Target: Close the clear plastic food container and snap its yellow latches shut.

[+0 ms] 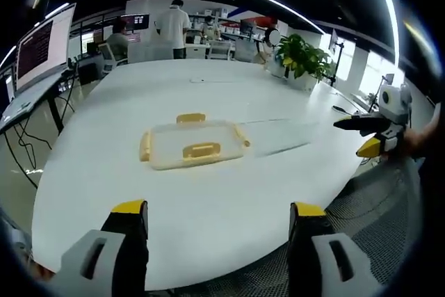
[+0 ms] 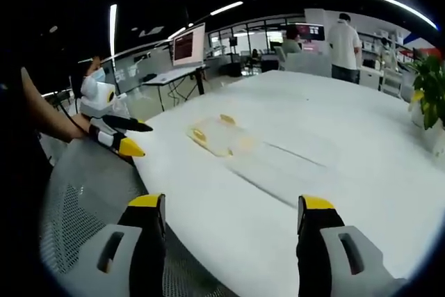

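A clear plastic food container lies flat on the white table, with its lid resting on top. Yellow latches stick out at its sides and look unfastened. My left gripper is open and hangs at the table's near edge, well short of the container. My right gripper comes in from the right edge of the table, jaws apart, holding nothing. In the right gripper view the container lies far ahead of my open right gripper, and the left gripper is off to the left.
A potted plant stands at the table's far right. A mesh chair is at the near edge. A monitor sits on a desk to the left. People stand and sit beyond the table's far end.
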### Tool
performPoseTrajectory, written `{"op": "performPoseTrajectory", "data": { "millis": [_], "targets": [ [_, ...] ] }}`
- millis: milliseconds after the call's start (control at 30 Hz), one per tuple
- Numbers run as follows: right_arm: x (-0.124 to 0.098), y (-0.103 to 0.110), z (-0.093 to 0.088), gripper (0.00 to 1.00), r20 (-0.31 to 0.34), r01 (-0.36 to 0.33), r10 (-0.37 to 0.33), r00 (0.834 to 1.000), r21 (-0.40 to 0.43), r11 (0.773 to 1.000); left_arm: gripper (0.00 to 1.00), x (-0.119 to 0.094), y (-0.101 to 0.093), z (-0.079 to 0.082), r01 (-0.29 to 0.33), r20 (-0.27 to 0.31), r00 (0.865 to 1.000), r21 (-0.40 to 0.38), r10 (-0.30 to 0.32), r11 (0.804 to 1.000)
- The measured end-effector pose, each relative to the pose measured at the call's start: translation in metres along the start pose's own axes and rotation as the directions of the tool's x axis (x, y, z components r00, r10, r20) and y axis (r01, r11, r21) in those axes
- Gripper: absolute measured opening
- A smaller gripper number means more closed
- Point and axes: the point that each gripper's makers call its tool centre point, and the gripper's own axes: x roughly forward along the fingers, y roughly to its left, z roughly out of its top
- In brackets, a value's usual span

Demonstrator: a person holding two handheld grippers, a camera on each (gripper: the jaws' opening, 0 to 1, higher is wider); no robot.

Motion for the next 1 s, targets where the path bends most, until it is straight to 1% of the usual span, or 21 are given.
{"op": "performPoseTrajectory", "data": {
  "millis": [67,200,300,333,367,400,433,533,667,767,800,867,933,967,1000],
  "targets": [
    [0.000,0.000,-0.001,0.75,-0.008,-0.004,0.004,1.000,0.010,1.000,0.80,0.000,0.001,0.002,-0.009,0.009,1.000,0.005,0.009,1.000],
    [0.001,0.003,-0.003,0.74,-0.017,-0.016,0.016,1.000,0.001,1.000,0.78,-0.001,0.000,0.001,0.000,0.004,1.000,0.005,0.000,1.000],
    [0.001,0.005,-0.003,0.73,-0.017,-0.024,0.024,1.000,0.004,1.000,0.77,-0.001,-0.001,0.002,0.004,0.011,1.000,0.001,-0.004,1.000],
    [0.002,0.005,-0.005,0.72,-0.027,-0.028,0.028,0.999,0.005,1.000,0.77,-0.001,-0.001,0.002,0.007,0.009,1.000,0.003,-0.007,1.000],
    [0.002,0.006,-0.005,0.71,-0.033,-0.029,0.029,0.999,0.000,1.000,0.74,-0.001,-0.003,0.002,0.006,0.005,1.000,0.011,-0.006,1.000],
    [0.002,0.006,-0.006,0.71,-0.034,-0.026,0.026,0.999,-0.004,1.000,0.72,-0.001,-0.005,0.002,0.009,0.001,1.000,0.069,-0.009,0.998],
    [0.002,0.006,-0.006,0.71,-0.040,-0.025,0.025,0.999,-0.008,1.000,0.72,0.000,-0.007,0.001,0.014,-0.004,1.000,0.061,-0.014,0.998],
    [0.002,0.005,-0.007,0.70,-0.040,-0.024,0.023,0.999,-0.005,1.000,0.73,0.000,-0.004,0.001,0.015,-0.004,1.000,0.032,-0.015,0.999],
    [0.002,0.004,-0.009,0.70,-0.048,-0.017,0.017,0.999,-0.001,1.000,0.72,-0.001,-0.006,0.002,0.023,0.001,1.000,0.036,-0.024,0.999],
    [0.003,0.003,-0.010,0.70,-0.060,-0.008,0.008,0.998,0.005,1.000,0.70,-0.002,-0.007,0.002,0.036,0.003,0.999,0.022,-0.036,0.999],
    [0.002,0.000,-0.013,0.69,-0.077,0.006,-0.007,0.997,-0.015,1.000,0.69,-0.002,-0.007,0.002,0.040,0.003,0.999,0.023,-0.040,0.999],
    [0.001,0.001,-0.010,0.68,-0.065,0.003,-0.004,0.998,-0.017,1.000,0.69,-0.003,-0.009,0.005,0.054,0.013,0.998,0.021,-0.054,0.998],
    [0.002,0.002,-0.009,0.68,-0.070,0.008,-0.011,0.997,-0.036,0.999,0.69,-0.003,-0.011,0.006,0.064,0.019,0.998,0.020,-0.064,0.998],
    [0.002,0.003,-0.009,0.68,-0.075,0.010,-0.014,0.997,-0.044,0.999,0.69,-0.003,-0.011,0.005,0.067,0.015,0.998,0.019,-0.068,0.998],
    [0.002,0.004,-0.009,0.68,-0.081,0.011,-0.015,0.997,-0.051,0.999,0.69,-0.001,-0.012,0.001,0.078,-0.017,0.997,0.046,-0.078,0.996]
  ]
}}
